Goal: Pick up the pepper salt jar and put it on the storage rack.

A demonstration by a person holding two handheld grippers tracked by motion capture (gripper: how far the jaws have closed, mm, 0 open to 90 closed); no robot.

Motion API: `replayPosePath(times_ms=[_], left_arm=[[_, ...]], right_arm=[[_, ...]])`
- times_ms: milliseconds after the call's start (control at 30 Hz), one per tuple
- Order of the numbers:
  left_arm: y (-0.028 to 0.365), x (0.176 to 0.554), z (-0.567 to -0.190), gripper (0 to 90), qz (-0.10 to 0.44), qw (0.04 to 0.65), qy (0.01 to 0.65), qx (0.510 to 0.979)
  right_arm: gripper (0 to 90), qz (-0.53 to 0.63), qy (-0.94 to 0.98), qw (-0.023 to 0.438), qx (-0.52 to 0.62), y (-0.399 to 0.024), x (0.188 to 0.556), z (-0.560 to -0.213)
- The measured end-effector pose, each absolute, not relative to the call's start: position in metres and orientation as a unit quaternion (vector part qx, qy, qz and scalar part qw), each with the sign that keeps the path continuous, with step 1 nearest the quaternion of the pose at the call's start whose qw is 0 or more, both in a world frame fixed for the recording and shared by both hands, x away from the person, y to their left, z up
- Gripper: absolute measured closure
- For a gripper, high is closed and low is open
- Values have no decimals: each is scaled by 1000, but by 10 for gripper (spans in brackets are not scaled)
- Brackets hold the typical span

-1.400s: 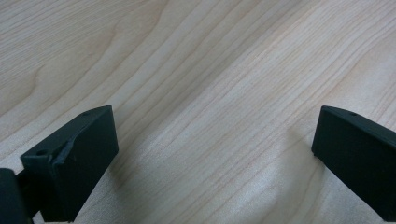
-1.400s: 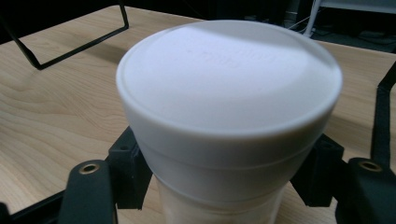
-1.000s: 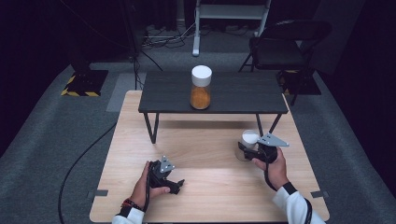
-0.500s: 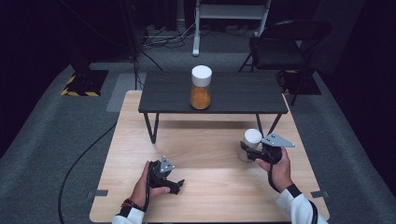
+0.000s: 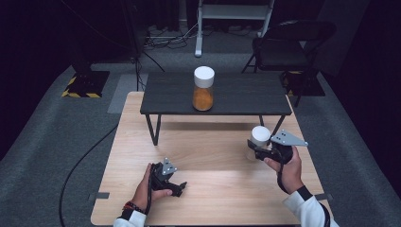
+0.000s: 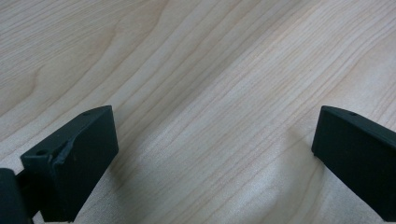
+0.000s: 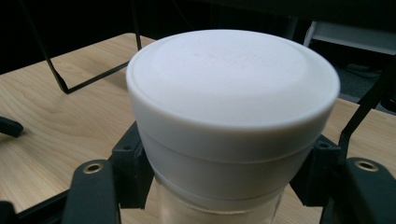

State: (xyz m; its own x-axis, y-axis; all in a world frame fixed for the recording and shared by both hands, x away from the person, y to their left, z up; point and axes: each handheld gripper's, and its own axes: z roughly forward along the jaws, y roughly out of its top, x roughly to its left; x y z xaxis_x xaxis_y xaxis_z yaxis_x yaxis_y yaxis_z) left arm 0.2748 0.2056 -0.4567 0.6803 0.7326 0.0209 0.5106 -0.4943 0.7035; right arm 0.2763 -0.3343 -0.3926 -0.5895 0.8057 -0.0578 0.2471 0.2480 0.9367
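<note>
While clenched around a clear white-lidded jar (image 7: 232, 121), right gripper (image 5: 263, 152) fingers (image 7: 91, 193) had carried it nearer across the wooden counter (image 5: 213, 151), toward the person. Left gripper (image 5: 176, 188) fingers (image 6: 77, 161) released, spread over bare wood. Orange-filled jar (image 5: 203, 89) upright on dark shelf (image 5: 246, 97).

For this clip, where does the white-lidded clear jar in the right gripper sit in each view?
High view: the white-lidded clear jar sits right of centre, held upright in the right gripper above the light wooden table.
Left gripper view: not in it; open jaws over bare wood.
Right gripper view: the jar is at centre, close up, black jaws on both sides below its lid.
Shared landmark: the black shelf's thin metal legs.
</note>
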Motion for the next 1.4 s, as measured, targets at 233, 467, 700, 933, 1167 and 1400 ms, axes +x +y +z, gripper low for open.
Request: replayPosePath(times_ms=[233,467,700,933,1167,1400], left_arm=[[206,275,-457,3,161,345,366,849],[206,275,-457,3,161,345,366,849],[206,275,-457,3,161,344,366,849],[206,275,-457,3,161,344,366,849],[206,275,-457,3,161,344,366,849],[206,275,-457,3,161,345,366,849]], right_arm=[[343,499,739,283,353,-333,275,-372],[343,502,736,286,353,-331,275,-350],[342,507,732,288,353,-327,275,-319],[343,508,730,294,350,-323,275,-295],[342,517,723,300,348,-318,278,-277],[343,521,718,304,347,-314,282,-264]])
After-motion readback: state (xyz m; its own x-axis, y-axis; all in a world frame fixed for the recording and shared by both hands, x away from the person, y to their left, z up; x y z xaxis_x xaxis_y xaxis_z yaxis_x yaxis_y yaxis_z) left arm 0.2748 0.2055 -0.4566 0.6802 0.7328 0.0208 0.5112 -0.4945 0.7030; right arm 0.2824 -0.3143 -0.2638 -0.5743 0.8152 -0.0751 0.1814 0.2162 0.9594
